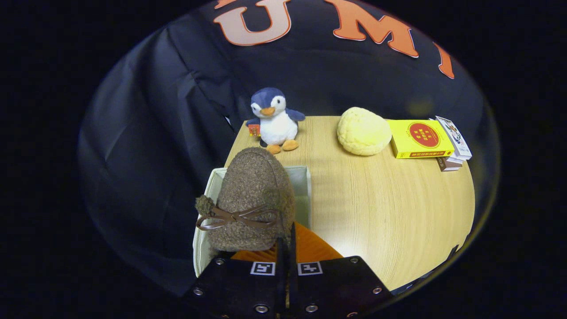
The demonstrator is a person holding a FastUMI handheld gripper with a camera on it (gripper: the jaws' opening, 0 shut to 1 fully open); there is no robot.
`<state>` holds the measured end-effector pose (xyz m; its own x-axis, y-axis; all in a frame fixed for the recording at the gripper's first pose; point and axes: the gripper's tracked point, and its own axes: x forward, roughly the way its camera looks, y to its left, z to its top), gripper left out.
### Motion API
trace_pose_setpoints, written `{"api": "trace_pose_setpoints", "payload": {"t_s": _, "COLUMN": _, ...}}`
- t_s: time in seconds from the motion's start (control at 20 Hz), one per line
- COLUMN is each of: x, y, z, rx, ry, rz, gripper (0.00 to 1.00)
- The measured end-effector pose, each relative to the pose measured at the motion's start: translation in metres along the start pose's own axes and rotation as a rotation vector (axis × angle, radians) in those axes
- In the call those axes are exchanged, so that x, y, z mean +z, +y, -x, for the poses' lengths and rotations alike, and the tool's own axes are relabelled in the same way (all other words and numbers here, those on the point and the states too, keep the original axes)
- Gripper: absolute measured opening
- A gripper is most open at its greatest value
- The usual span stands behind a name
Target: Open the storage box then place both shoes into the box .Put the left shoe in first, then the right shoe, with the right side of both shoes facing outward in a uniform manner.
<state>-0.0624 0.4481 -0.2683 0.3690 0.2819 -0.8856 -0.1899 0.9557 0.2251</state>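
Note:
A brown fuzzy shoe with a thin brown bow hangs just ahead of my fingers, its rounded end pointing away from me. My gripper is shut on the shoe's near edge, fingers almost together. Right under the shoe stands the white storage box, open at the top, at the left edge of the wooden table. The shoe covers most of the box's inside, so I cannot tell what lies in it.
A plush penguin stands at the table's far left corner, beyond the box. A pale yellow round bun-shaped thing sits at the far middle. To its right lie a yellow book and a stack of small packs.

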Motion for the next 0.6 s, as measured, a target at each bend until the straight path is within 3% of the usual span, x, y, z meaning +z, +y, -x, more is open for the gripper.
{"api": "trace_pose_setpoints", "payload": {"t_s": 0.4, "x": -0.024, "y": -0.008, "z": -0.037, "rx": -0.052, "ry": 0.054, "rz": 0.015, "gripper": 0.04}}
{"api": "trace_pose_setpoints", "payload": {"t_s": 0.6, "x": -0.031, "y": -0.004, "z": -0.038, "rx": -0.072, "ry": 0.067, "rz": 0.039, "gripper": 0.16}}
